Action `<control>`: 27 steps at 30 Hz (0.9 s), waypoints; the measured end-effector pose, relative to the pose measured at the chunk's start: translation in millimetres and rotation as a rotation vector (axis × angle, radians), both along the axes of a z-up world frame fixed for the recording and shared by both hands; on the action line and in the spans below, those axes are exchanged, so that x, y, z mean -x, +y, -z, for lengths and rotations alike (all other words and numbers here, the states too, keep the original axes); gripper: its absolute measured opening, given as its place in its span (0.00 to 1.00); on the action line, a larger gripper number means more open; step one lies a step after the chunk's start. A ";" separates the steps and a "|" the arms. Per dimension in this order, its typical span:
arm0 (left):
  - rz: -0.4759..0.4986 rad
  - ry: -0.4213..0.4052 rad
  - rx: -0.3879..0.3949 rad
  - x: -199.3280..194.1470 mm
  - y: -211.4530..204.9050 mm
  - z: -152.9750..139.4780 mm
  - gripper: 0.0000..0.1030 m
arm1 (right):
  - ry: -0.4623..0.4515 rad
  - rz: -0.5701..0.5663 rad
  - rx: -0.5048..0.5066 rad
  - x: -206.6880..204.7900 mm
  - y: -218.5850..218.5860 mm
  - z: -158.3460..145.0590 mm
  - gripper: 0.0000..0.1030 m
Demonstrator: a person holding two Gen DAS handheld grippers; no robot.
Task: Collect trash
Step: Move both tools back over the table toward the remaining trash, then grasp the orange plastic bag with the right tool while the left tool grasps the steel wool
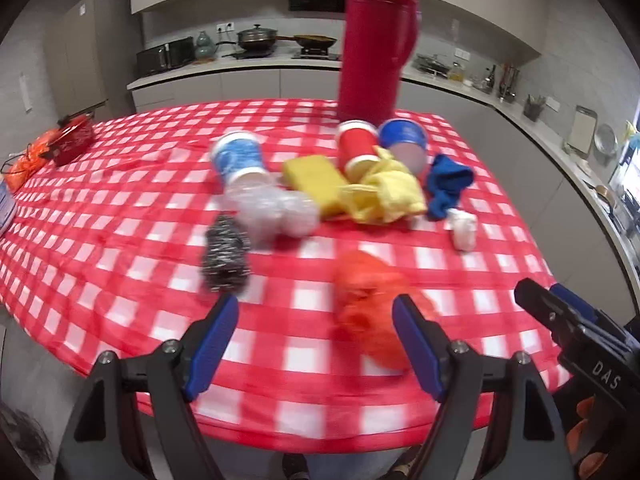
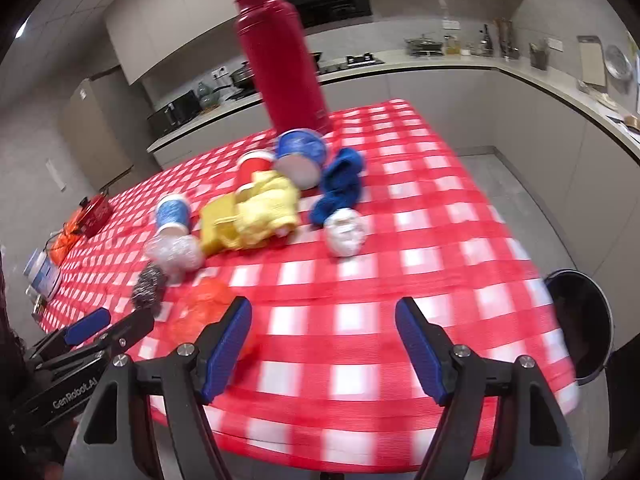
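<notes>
- An orange bag (image 1: 366,312), crumpled, lies on the checked desk (image 1: 120,216) near its front edge; it is seen just ahead of the left tool (image 1: 316,344), partly behind that tool's right finger, not gripped.
- A white paper ball (image 2: 346,234) lies further in, beside a blue cloth (image 2: 340,186).
- A steel scourer (image 1: 226,258) sits left of the orange bag, touching a crushed clear bottle (image 1: 276,210).
- Behind the bottle a blue cup (image 1: 238,158) lies on its side.
- A yellow sponge (image 1: 314,182) and a yellow cloth (image 1: 384,196) are bunched in the middle of the pile, with a red cup (image 1: 356,148) and a second blue cup (image 1: 404,140) tipped over behind them.
- A tall red flask (image 1: 376,40) stands upright at the back of the pile.
- A black bin (image 2: 582,324) is seen on the floor beside the desk's right edge.
- The left tool is held with jaws apart and nothing between the pads.
- The right tool (image 2: 324,344) is likewise spread wide and empty, above bare checked cloth near the front edge.
- Each tool appears in the other's view, side by side.
- A red box (image 1: 74,140) rests at the desk's far left corner.
- A kitchen counter with pans runs along the back wall.
</notes>
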State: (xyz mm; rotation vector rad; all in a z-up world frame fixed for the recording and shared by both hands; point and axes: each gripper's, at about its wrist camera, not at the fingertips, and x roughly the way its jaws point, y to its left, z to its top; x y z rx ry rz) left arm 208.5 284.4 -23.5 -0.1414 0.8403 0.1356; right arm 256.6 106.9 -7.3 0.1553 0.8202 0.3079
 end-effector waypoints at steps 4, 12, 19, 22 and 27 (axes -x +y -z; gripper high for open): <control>-0.008 -0.006 -0.006 4.3 20.7 2.2 0.78 | 0.005 -0.032 0.000 3.3 31.7 1.8 0.74; -0.022 0.004 0.006 3.5 47.6 13.0 0.78 | 0.018 -0.071 0.022 1.7 67.9 10.8 0.74; -0.017 0.011 0.011 1.1 59.8 23.4 0.78 | 0.052 -0.090 0.038 -6.7 89.9 27.3 0.74; -0.013 0.014 0.016 -2.0 64.2 26.6 0.78 | 0.061 -0.098 0.050 -10.5 98.3 33.9 0.74; -0.006 0.017 0.009 -6.5 69.1 32.2 0.78 | 0.089 -0.098 0.057 -18.7 105.8 47.4 0.74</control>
